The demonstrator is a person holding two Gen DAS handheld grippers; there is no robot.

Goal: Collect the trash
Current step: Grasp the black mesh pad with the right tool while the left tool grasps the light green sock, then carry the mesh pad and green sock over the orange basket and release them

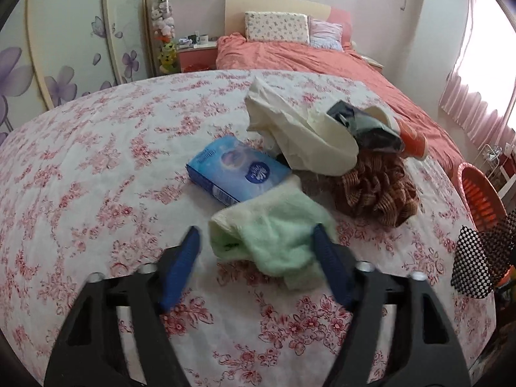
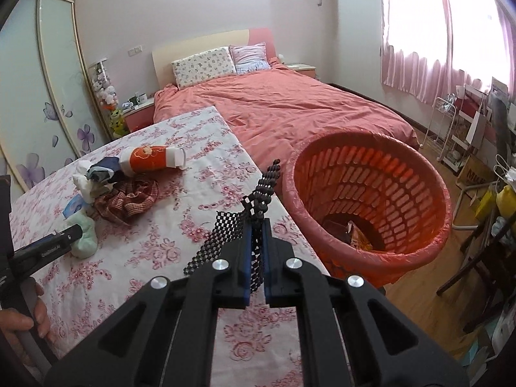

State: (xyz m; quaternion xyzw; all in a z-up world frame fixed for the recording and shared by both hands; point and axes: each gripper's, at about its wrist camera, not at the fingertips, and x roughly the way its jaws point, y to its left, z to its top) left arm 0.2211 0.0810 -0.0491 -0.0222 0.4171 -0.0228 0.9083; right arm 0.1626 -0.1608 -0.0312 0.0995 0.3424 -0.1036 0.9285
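My right gripper [image 2: 257, 225] is shut on a black mesh mat [image 2: 238, 222], held above the table edge, just left of the red laundry basket [image 2: 371, 200]. The mat also shows in the left wrist view [image 1: 477, 258]. My left gripper [image 1: 256, 232] is open, its blue fingers on either side of a pale green cloth [image 1: 274, 229] lying on the floral tablecloth [image 1: 80, 177]. Behind the cloth lie a blue tissue box [image 1: 237, 169], a cream cloth [image 1: 303, 132], a brown checked cloth [image 1: 374, 190], a dark wrapper [image 1: 367, 125] and an orange cup [image 2: 150, 158].
The basket holds some wrappers [image 2: 351, 232] at its bottom. A bed with a salmon cover [image 2: 290, 106] lies behind the table. A wire rack [image 2: 458, 129] and chairs [image 2: 477, 248] stand at the right. A wardrobe with purple flowers [image 1: 58, 64] is at the left.
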